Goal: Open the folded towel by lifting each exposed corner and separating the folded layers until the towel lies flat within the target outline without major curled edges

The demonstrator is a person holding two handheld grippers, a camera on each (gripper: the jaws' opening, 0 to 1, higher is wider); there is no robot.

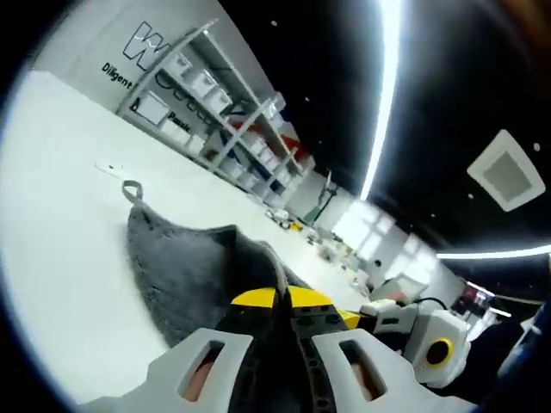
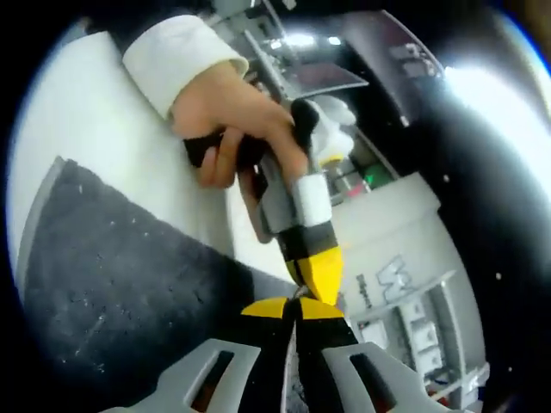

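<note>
On the white desk, the grey towel is lying partly lifted. Both the left claw and the right claw are pinching its edge, jaws narrow. A hand is gripping the left claw's handle.

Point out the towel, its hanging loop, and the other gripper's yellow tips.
towel [image 1: 185, 271], left gripper view, grey top surface.
hanging loop [image 1: 131, 190], left gripper view, loop at far corner.
left gripper [image 2: 317, 274], right gripper view, yellow tips.

A: Where does the towel lie?
B: On the table, its edge between the left gripper jaws.
A: Beyond it?
B: Shelving behind the table.
</note>
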